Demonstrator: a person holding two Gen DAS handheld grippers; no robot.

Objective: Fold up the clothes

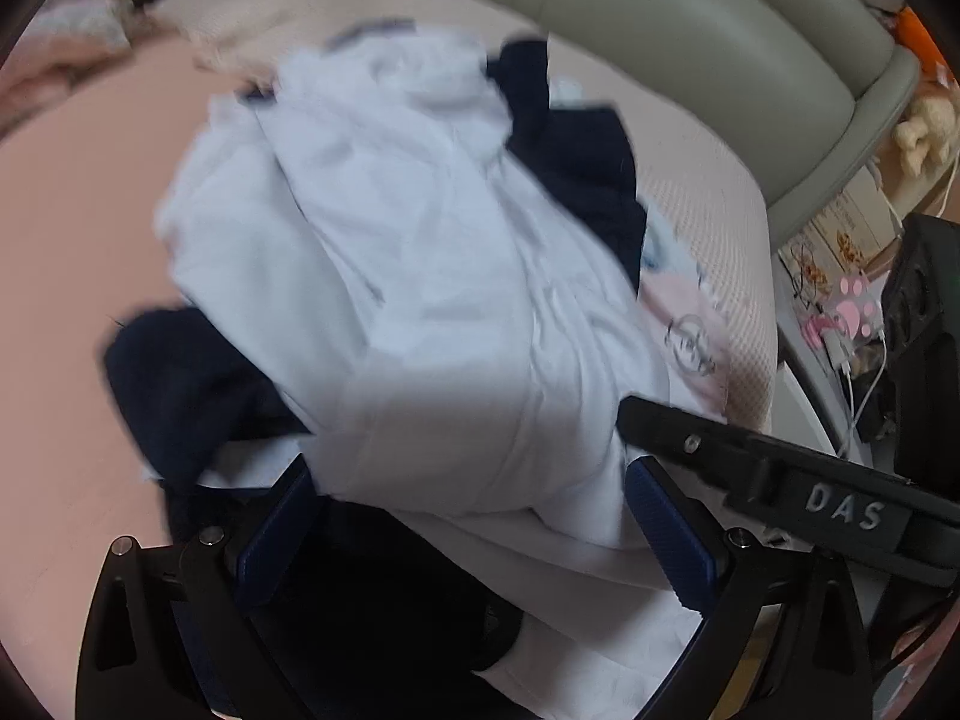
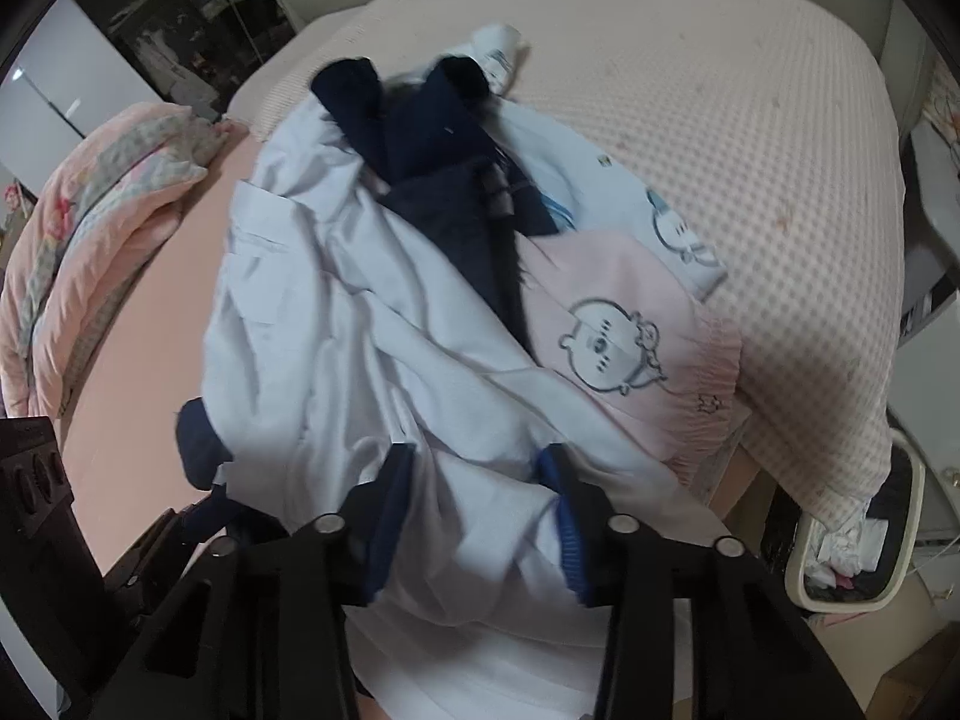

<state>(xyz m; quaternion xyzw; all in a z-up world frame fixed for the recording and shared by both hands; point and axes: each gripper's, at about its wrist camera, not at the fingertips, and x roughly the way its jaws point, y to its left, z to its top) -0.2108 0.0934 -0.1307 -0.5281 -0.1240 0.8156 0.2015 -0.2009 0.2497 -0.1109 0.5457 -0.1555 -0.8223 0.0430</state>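
Heap of clothes on the bed: a crumpled white cotton shirt [image 2: 336, 312] lies on top, tangled with a dark navy garment [image 2: 438, 180] and overlapping a pale pink garment with a cartoon print [image 2: 624, 330]. All rest partly on the peach-pink bed sheet [image 2: 144, 348] and partly on a cream waffle-textured blanket [image 2: 720, 138].

Right gripper [image 2: 474, 468]: jaws partly closed around a thick fold of the white shirt's near edge; the cloth bulges between the blue pads. Whether the pads truly press cannot be told.

Left gripper [image 1: 474, 498]: jaws wide apart, white cloth and dark cloth lying between them, nothing pinched as far as I can see. The right tool's black finger [image 1: 690, 432] pokes in just beside its right pad.

Risks, as judged:
- The right jaws have a bunched wad, likely several layers; lifting may drag a lump, not one edge.
- The navy garment is wound through the shirt; pulling may haul both, and the pink one too.
- If the left jaws close here, they could catch navy cloth with the white.
- The two tools are close together; they may collide.
- Left view is blurred, so contact there is uncertain.
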